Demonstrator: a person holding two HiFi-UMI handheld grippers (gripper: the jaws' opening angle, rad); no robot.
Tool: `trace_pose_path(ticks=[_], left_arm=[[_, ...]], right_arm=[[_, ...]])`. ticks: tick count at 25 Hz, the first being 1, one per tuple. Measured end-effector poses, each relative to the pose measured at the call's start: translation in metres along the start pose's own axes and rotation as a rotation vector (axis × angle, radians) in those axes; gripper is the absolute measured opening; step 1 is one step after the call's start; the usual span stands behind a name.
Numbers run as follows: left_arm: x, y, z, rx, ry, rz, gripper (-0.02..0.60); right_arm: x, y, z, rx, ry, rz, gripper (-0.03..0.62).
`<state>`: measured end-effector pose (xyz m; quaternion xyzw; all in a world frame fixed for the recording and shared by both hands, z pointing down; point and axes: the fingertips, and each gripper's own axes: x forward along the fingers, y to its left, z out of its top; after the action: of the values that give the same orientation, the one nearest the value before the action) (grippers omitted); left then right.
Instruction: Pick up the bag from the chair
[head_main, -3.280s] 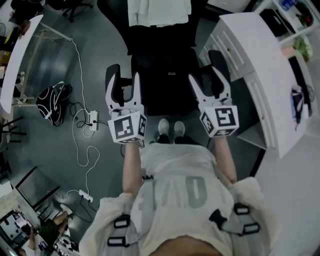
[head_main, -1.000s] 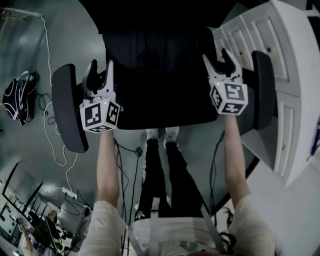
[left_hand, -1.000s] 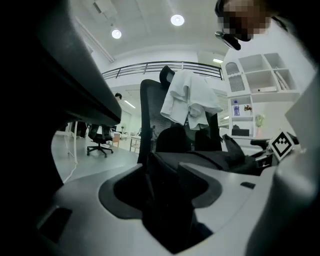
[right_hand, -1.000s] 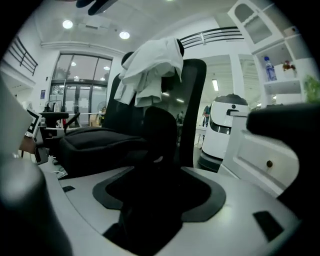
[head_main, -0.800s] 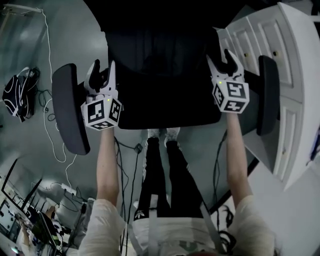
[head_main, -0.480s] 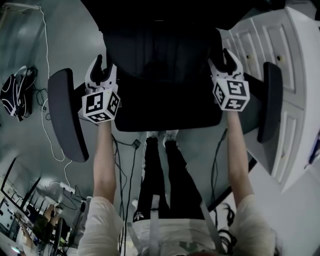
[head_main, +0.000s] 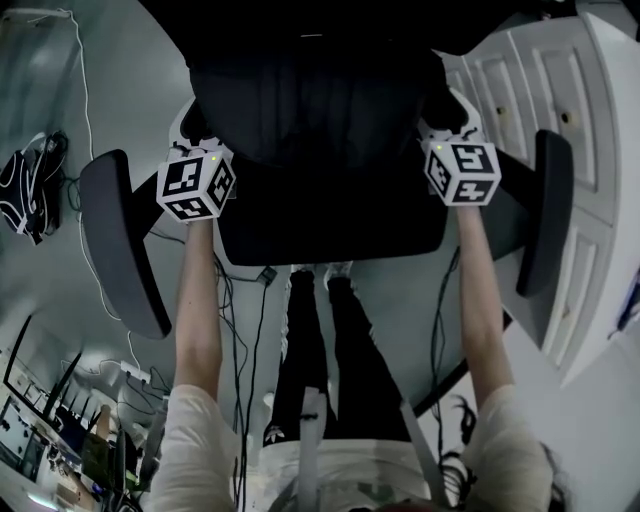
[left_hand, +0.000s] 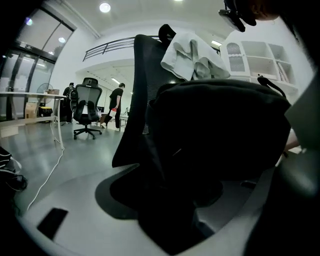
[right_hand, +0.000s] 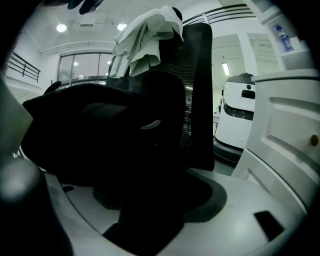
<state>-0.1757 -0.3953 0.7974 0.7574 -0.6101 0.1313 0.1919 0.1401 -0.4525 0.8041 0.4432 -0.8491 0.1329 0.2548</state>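
My left gripper (left_hand: 186, 202) has its jaws spread wide, and dark fabric of the bag (left_hand: 220, 135) fills the gap between them. The bag bulges up and away toward 1 o'clock in that gripper's view. My right gripper (right_hand: 145, 202) is just as wide, and the same black bag lies between its jaws, swelling toward 10 o'clock. Neither pair of jaws has closed on it.

From my head camera, the two marker cubes sit at 10 and 2 o'clock with the bag between them. The left gripper is against the bag's left flank and the right gripper against its right flank. The bag rests on the seat of the chair (head_main: 330, 228), toward the back of it, at my 12 o'clock. The bare front of the seat lies nearer to me.

Beyond the bag stands the chair's mesh back, with a pale cloth (left_hand: 192, 52) draped over its top. The left armrest (head_main: 120, 245) lies out at 9 o'clock and the right armrest (head_main: 545, 210) at 3 o'clock, each just outside its gripper.

A white cabinet (head_main: 565, 95) with drawers stands past the right armrest, toward 2 o'clock. On the grey floor (head_main: 120, 70) at 9 o'clock, well apart from the chair, lies a dark backpack (head_main: 25, 195). Cables (head_main: 240, 330) trail at 7 o'clock beside my legs (head_main: 320, 350).
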Motion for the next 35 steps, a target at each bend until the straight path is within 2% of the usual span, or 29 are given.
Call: trace_pose_path(ticks=[10, 11, 14, 15, 19, 20, 21, 23, 26, 31, 32, 33, 35], left_arm=[[0.03, -0.012, -0.01, 0.003, 0.069, -0.082, 0.232], [0.032, -0.013, -0.01, 0.0, 0.072, -0.086, 0.232], [0.033, -0.014, -0.011, -0.013, 0.073, -0.082, 0.232], [0.033, -0.013, -0.01, -0.009, 0.072, -0.081, 0.23], [0.032, -0.018, -0.007, 0.08, 0.055, -0.079, 0.183], [0.031, -0.019, -0.007, 0.098, 0.051, -0.073, 0.163], [0.03, -0.02, -0.007, 0.109, 0.048, -0.069, 0.148], [0.03, -0.021, -0.007, 0.119, 0.05, -0.07, 0.125], [0.029, -0.022, -0.007, 0.13, 0.059, -0.083, 0.102], [0.027, -0.022, -0.008, 0.125, 0.064, -0.088, 0.087], [0.028, -0.022, -0.008, 0.126, 0.066, -0.091, 0.085], [0.028, -0.022, -0.009, 0.128, 0.068, -0.094, 0.082], [0.027, -0.02, -0.008, 0.126, 0.069, -0.093, 0.077]], right_arm=[[0.02, 0.001, -0.001, -0.007, 0.024, 0.046, 0.256], [0.02, 0.004, -0.001, -0.006, 0.023, 0.045, 0.239], [0.022, 0.018, 0.0, -0.009, 0.017, 0.045, 0.13], [0.022, 0.022, 0.002, -0.004, 0.015, 0.046, 0.122], [0.024, 0.024, 0.001, 0.026, 0.017, 0.037, 0.085], [0.025, 0.023, 0.0, 0.013, 0.022, 0.017, 0.036], [0.026, 0.022, 0.0, -0.008, 0.029, -0.001, 0.014], [0.027, 0.023, 0.0, -0.028, 0.034, -0.011, 0.011], [0.025, 0.023, 0.0, -0.002, 0.026, -0.001, 0.008], [0.018, 0.016, -0.002, 0.082, -0.008, 0.064, 0.009], [0.013, 0.014, -0.002, 0.096, -0.019, 0.084, 0.043], [0.007, 0.013, 0.001, 0.106, -0.032, 0.105, 0.143], [-0.005, 0.015, 0.009, 0.104, -0.05, 0.144, 0.206]])
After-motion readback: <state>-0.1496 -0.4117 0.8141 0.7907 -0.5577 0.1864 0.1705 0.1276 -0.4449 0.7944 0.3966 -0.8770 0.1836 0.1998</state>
